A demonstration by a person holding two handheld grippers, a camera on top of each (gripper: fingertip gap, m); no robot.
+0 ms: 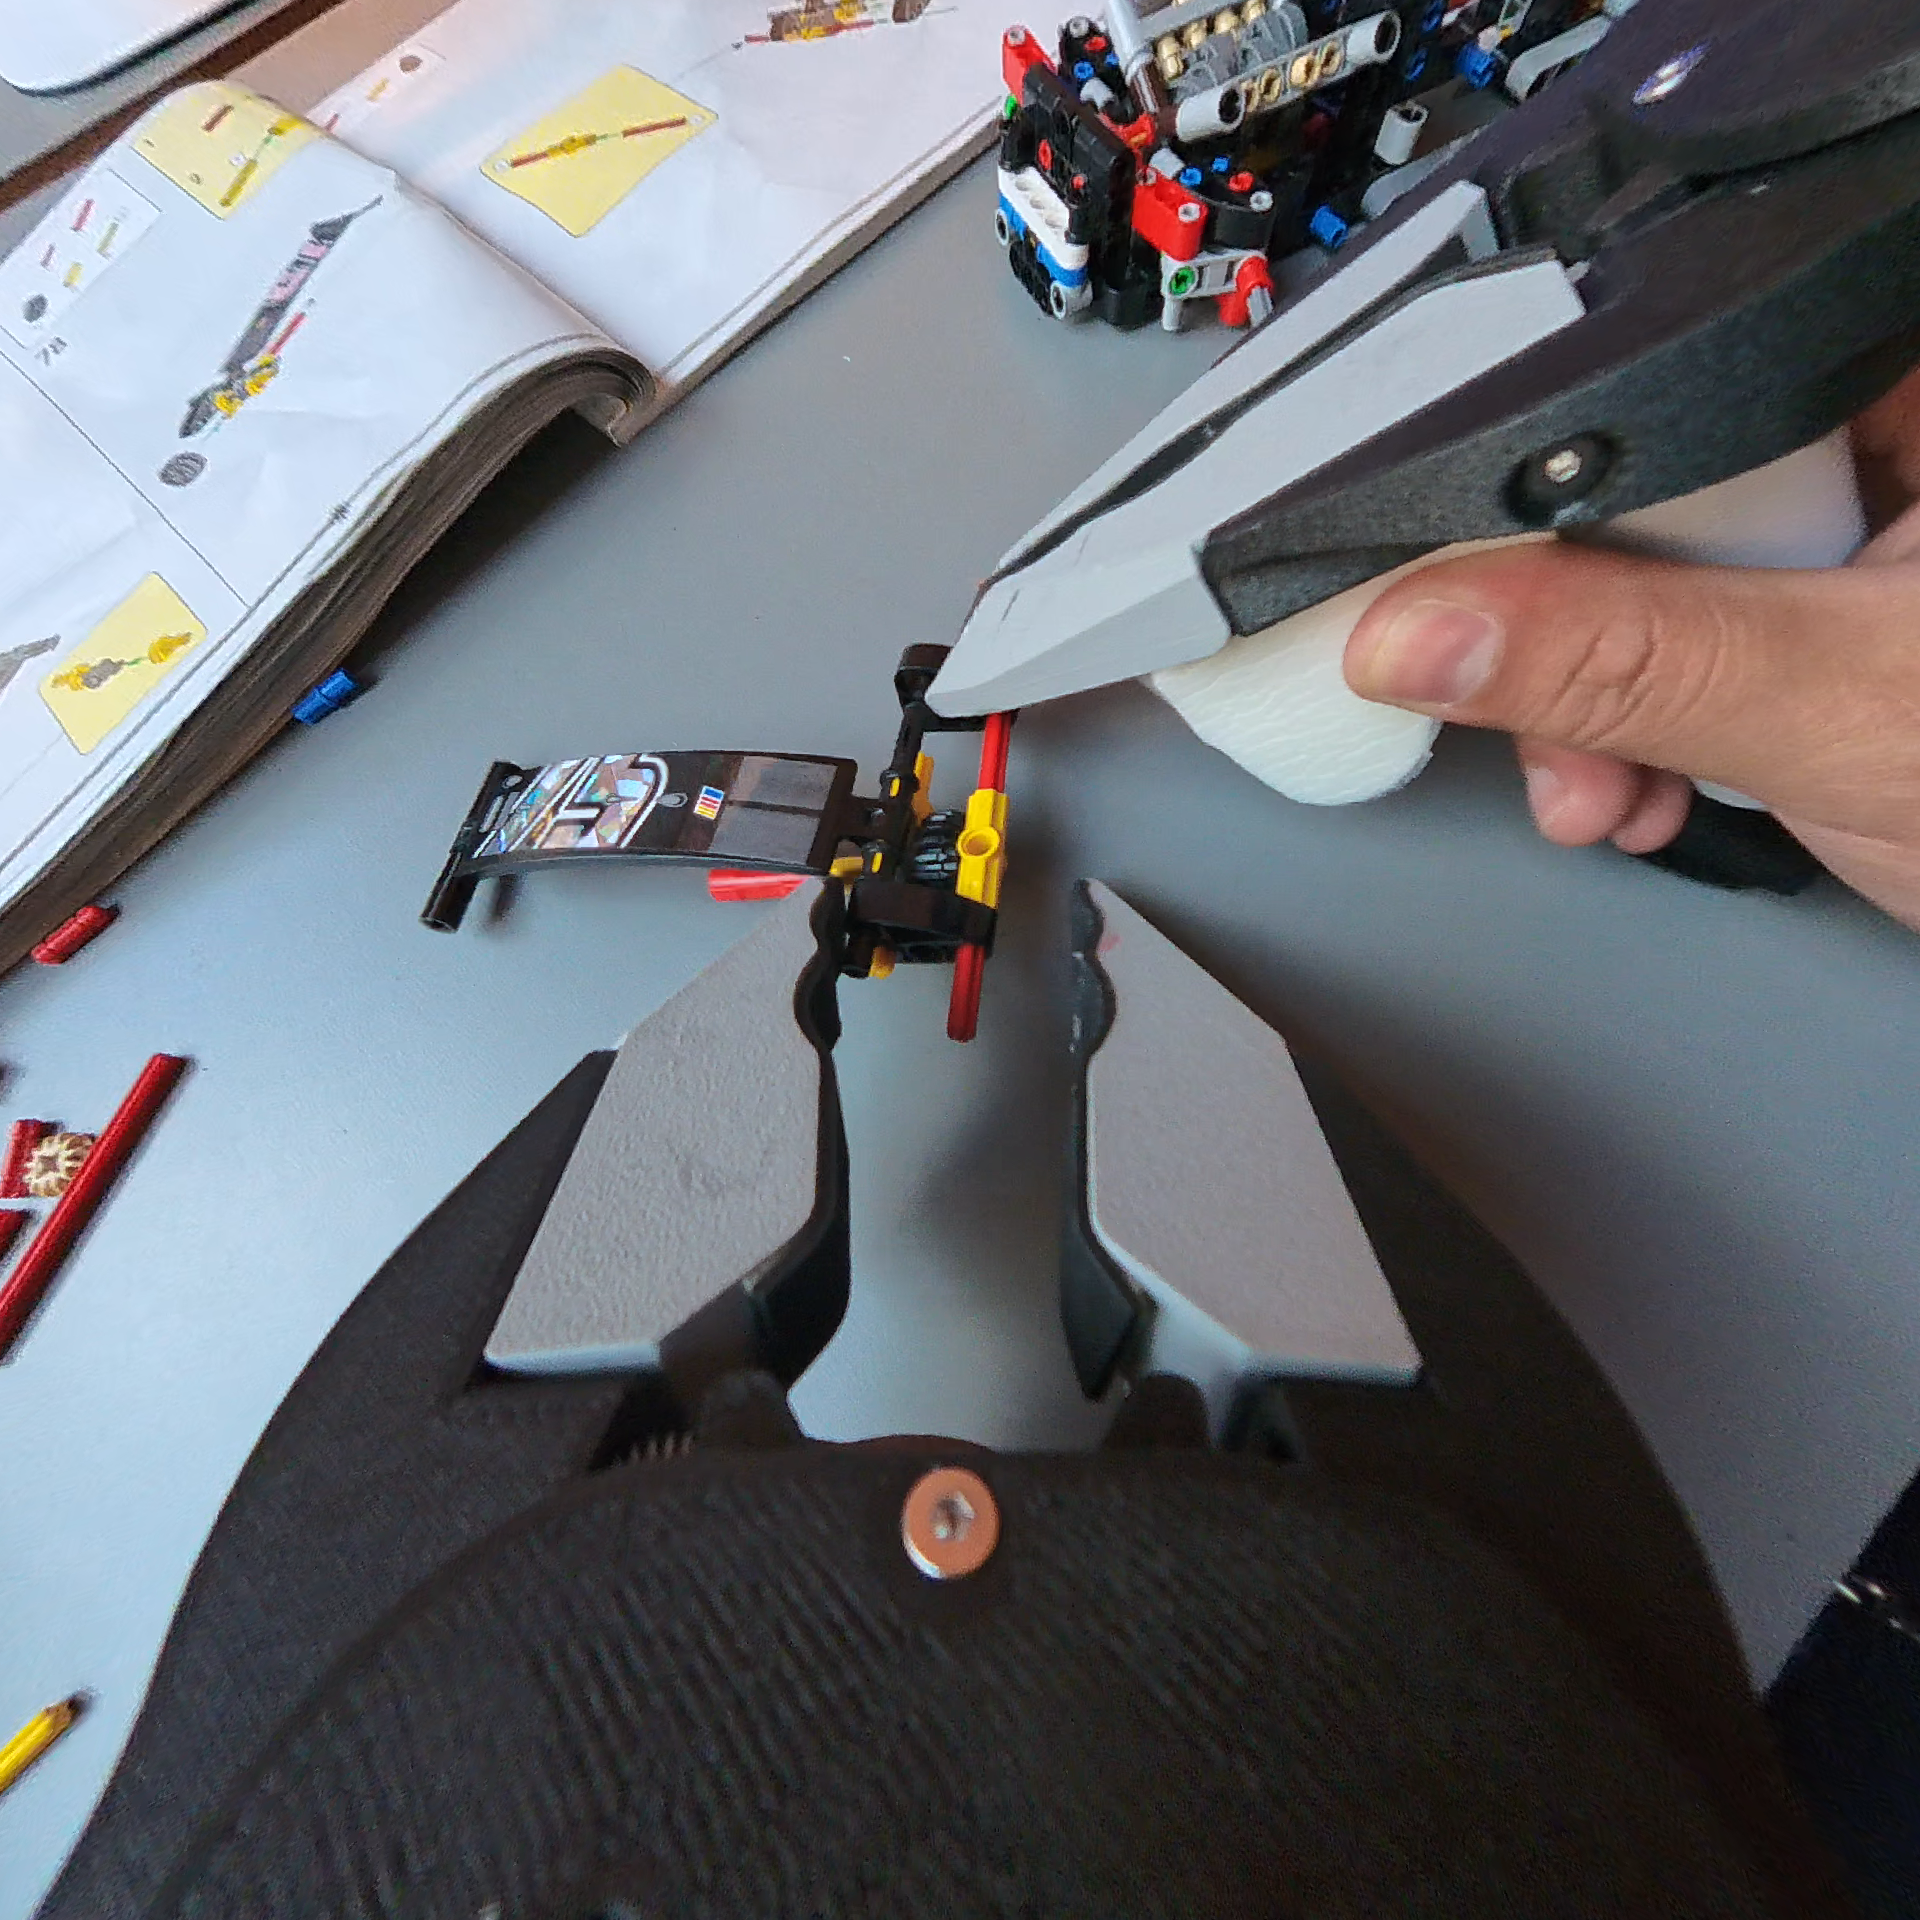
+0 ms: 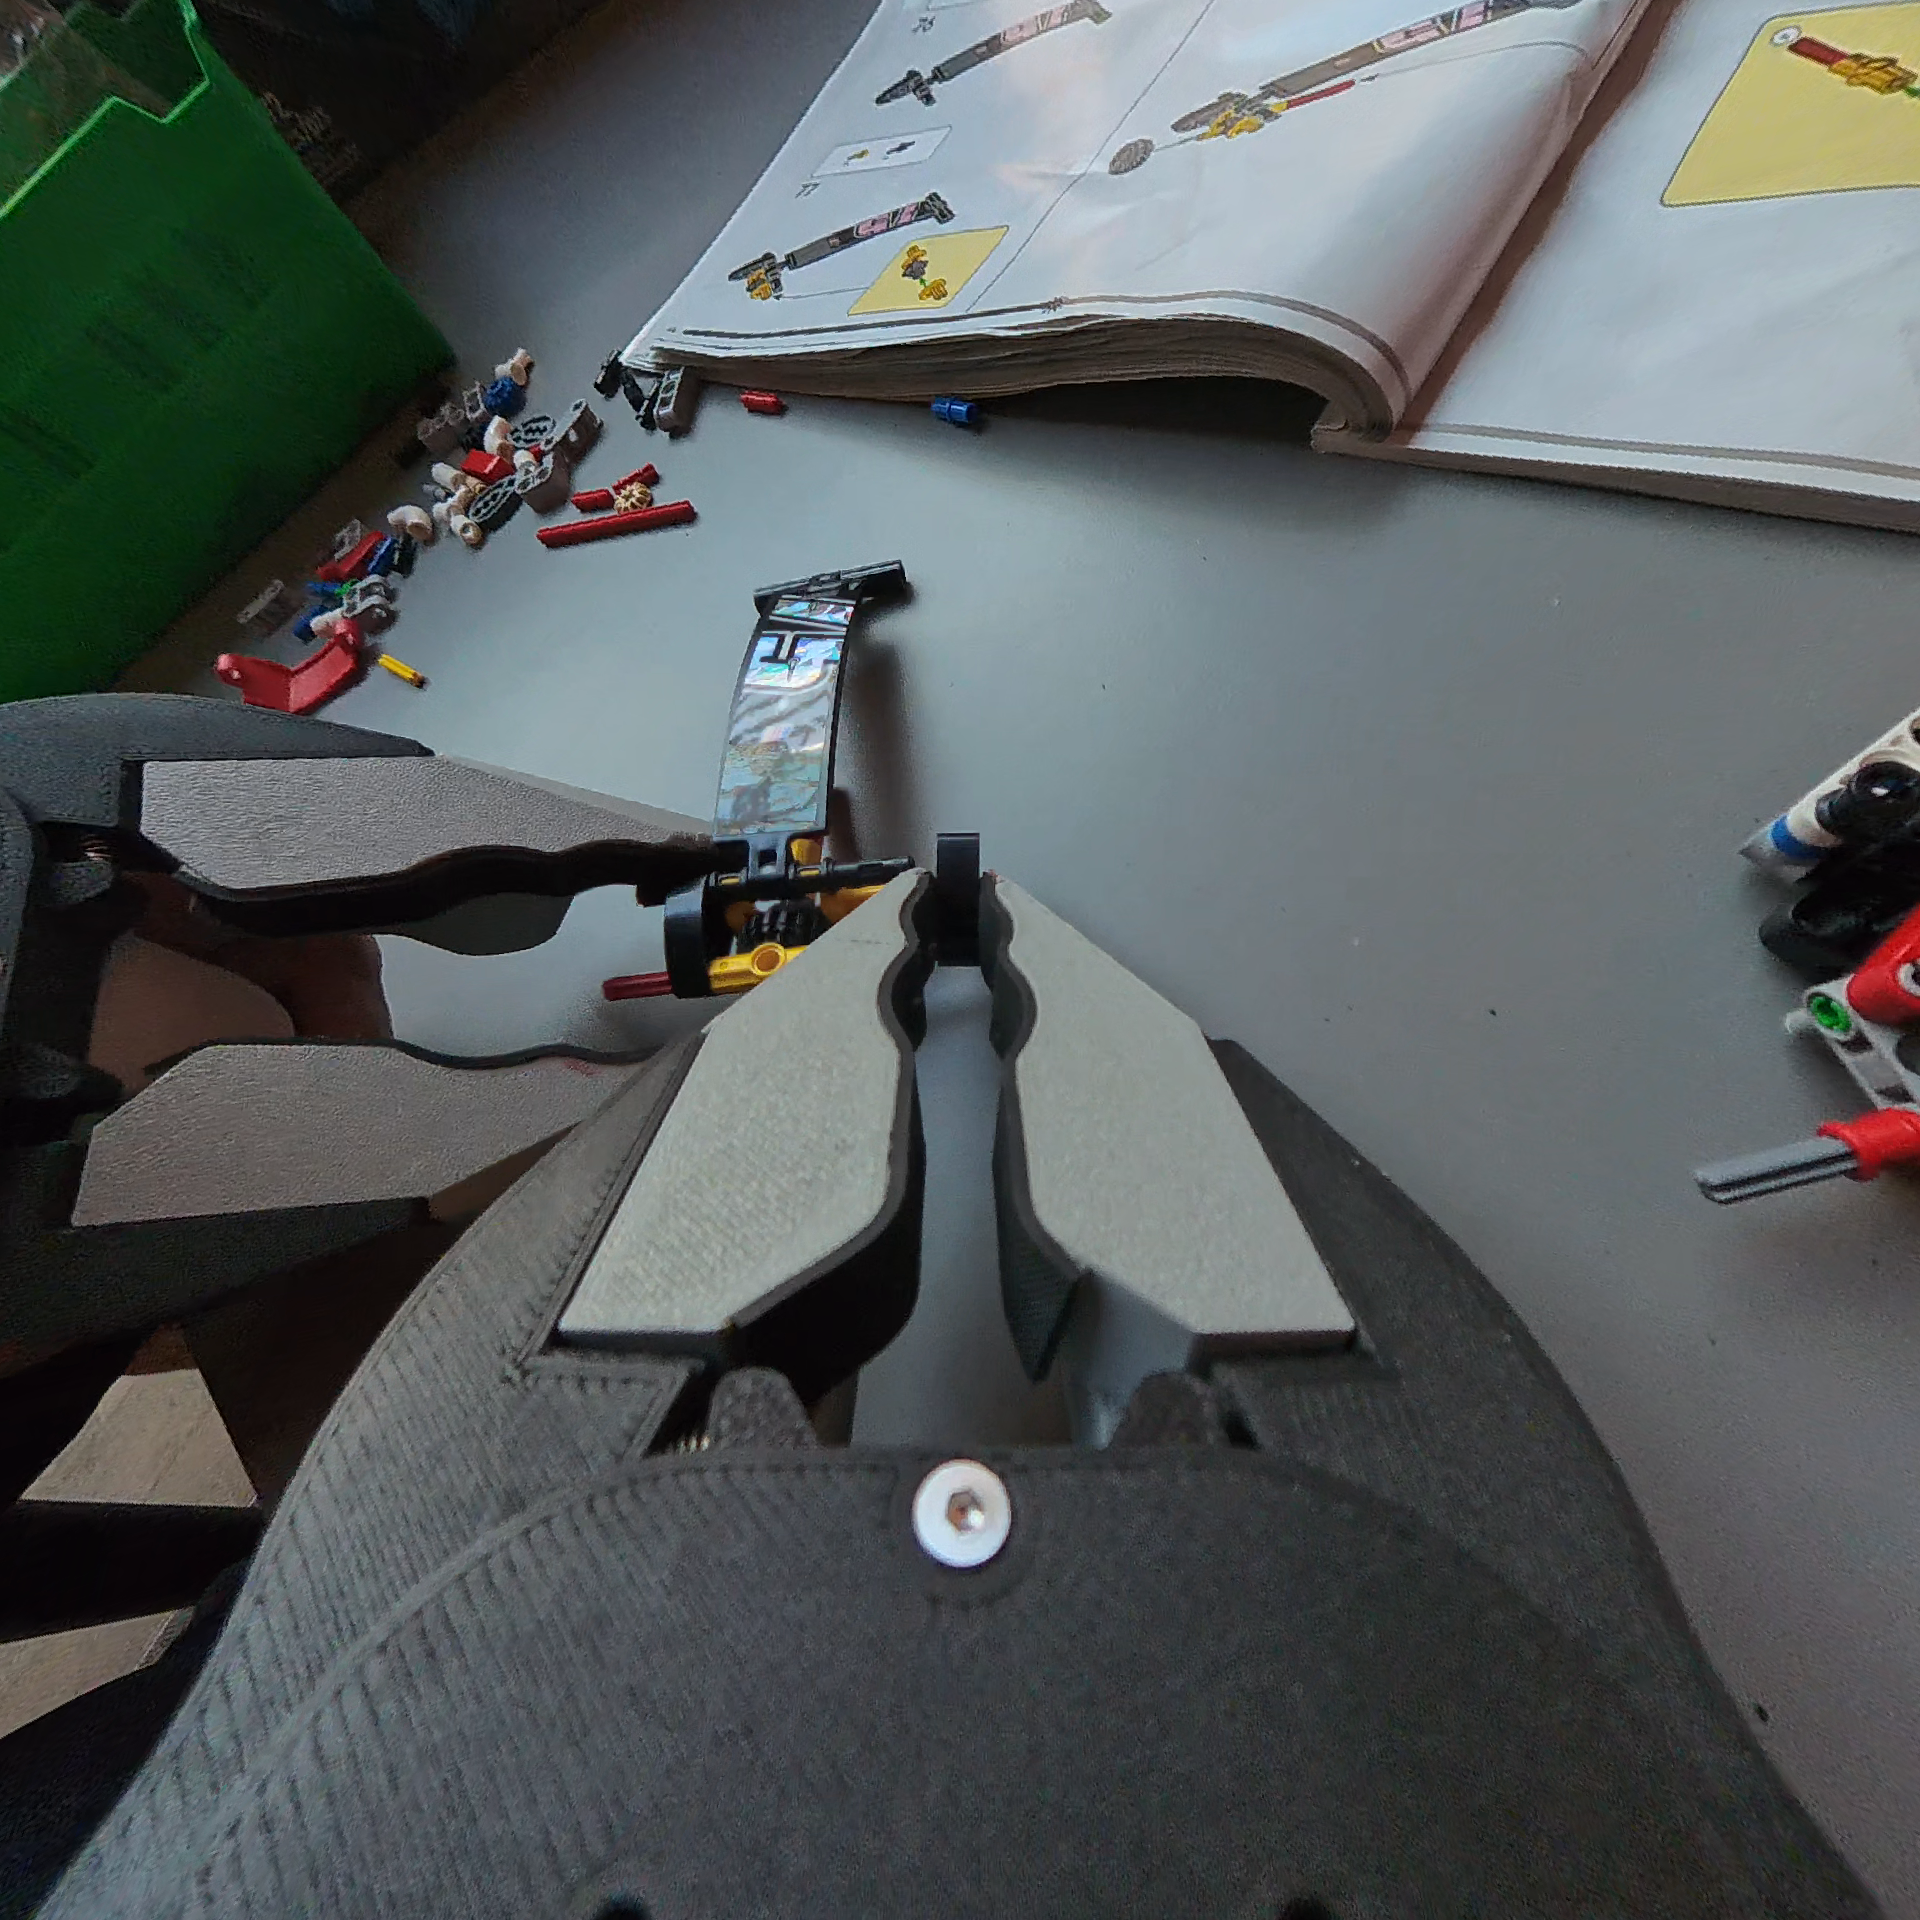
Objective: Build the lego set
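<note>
The right gripper [image 2: 958, 914] has its jaws pinching a small black piece [image 2: 956, 883] at the end of the brick assembly [image 1: 914, 862]; the left gripper [image 1: 956, 956] has its jaws spread, one finger [image 1: 821, 977] touching the assembly's black frame, the other clear of it; the assembly's decorated black panel [image 1: 665, 805] reaches over the grey bench [image 1: 727, 520]; beyond lie an open instruction booklet [image 1: 312, 364], loose bricks [image 2: 488, 488] and a larger brick model [image 1: 1164, 177]

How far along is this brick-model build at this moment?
Done: a small sub-assembly with black panel, yellow connector and red axle is together. In hand: the right gripper pinches its black end piece; the left gripper stands open around it. Left: loose parts lie unused, the larger model sits apart.
</note>
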